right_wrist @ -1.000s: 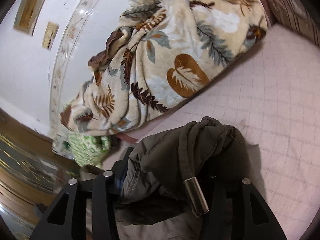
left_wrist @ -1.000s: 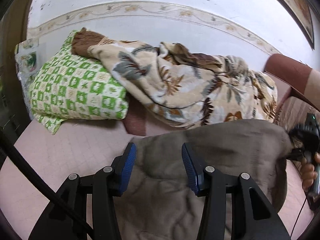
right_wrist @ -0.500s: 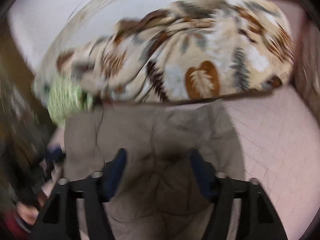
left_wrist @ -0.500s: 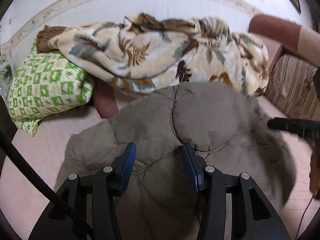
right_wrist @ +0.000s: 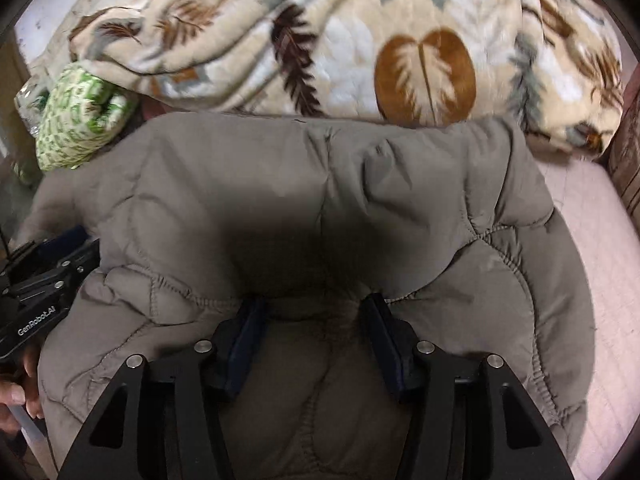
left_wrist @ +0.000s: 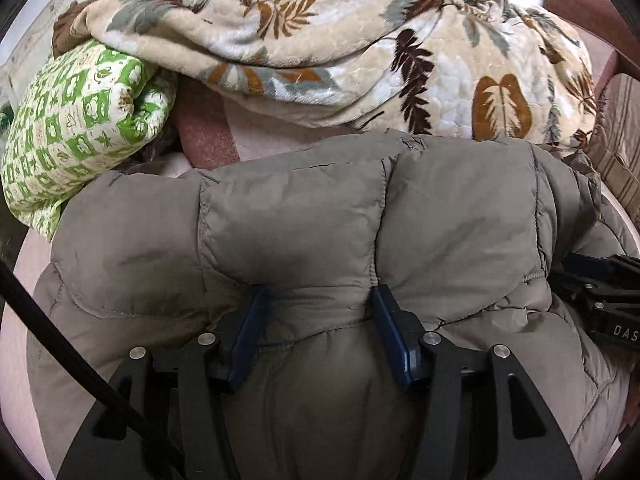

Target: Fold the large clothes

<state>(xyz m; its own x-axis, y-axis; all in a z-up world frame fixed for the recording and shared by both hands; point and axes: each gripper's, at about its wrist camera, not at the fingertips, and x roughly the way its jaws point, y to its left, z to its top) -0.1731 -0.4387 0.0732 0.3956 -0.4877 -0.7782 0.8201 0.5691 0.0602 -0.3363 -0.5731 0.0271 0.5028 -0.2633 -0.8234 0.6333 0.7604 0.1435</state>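
A grey-brown quilted puffer jacket (left_wrist: 300, 216) lies spread on the pink bed and fills the lower part of both views; it also shows in the right wrist view (right_wrist: 320, 184). My left gripper (left_wrist: 320, 304) is open, its blue pads pressed down into the jacket's padding on either side of a bulge. My right gripper (right_wrist: 314, 308) is open too, pads sunk into the jacket in the same way. The right gripper's body (left_wrist: 604, 300) shows at the jacket's right edge, the left gripper's body (right_wrist: 44, 280) at its left edge.
A bunched leaf-print blanket (left_wrist: 360, 40) lies right behind the jacket. A green-and-white pillow (left_wrist: 80, 128) sits at the back left. A striped brown cushion (left_wrist: 620, 140) stands at the right. Pink bedsheet (right_wrist: 592, 220) shows right of the jacket.
The right gripper let go of the bunched jacket. The jacket went from hanging to lying spread flat on the bed. Both grippers came down onto it.
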